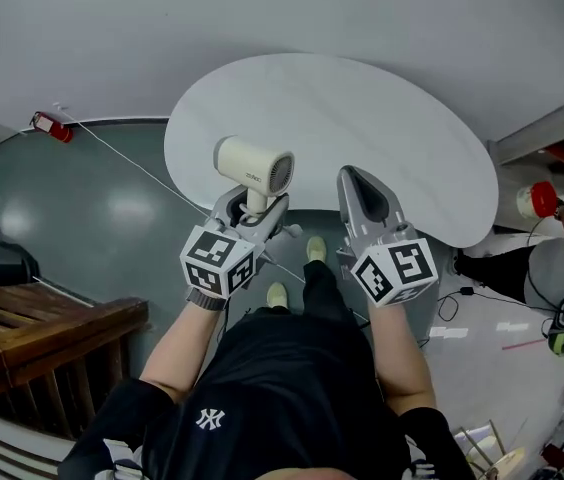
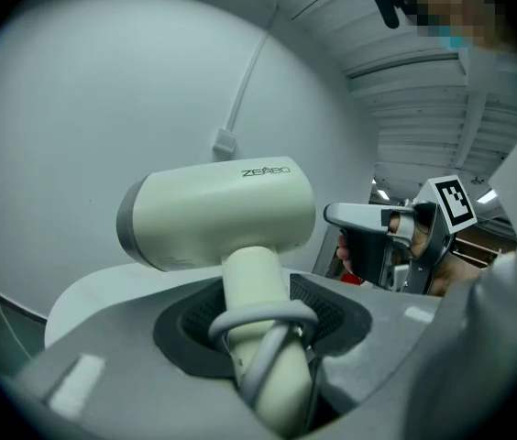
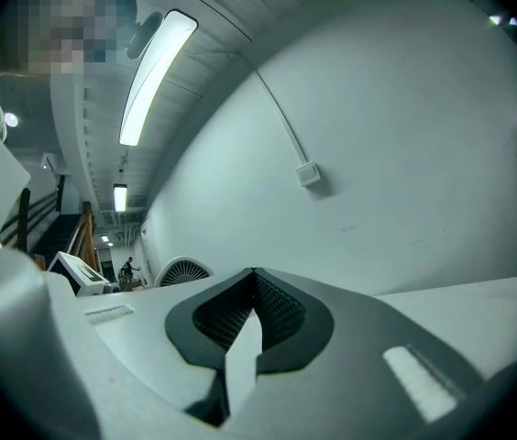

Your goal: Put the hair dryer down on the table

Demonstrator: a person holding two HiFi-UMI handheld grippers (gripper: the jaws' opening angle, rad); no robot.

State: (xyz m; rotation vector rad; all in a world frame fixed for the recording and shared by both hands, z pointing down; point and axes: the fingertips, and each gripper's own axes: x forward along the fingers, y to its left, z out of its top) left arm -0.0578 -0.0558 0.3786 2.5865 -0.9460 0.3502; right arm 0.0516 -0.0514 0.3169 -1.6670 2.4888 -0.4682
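As left claw (image 1: 254, 208) clamps it, hair dryer (image 2: 222, 214) reads perhaps "ZEABO".

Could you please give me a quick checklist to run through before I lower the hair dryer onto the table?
1. Left tool grips the hair dryer by its handle: ok.
2. Table bare near the dryer: ok.
3. Right tool shut, empty, off to the side: ok.
4. Cord clear of the jaws: cannot tell; it loops round the handle right at them.
5. Dryer's height above the table: cannot tell.
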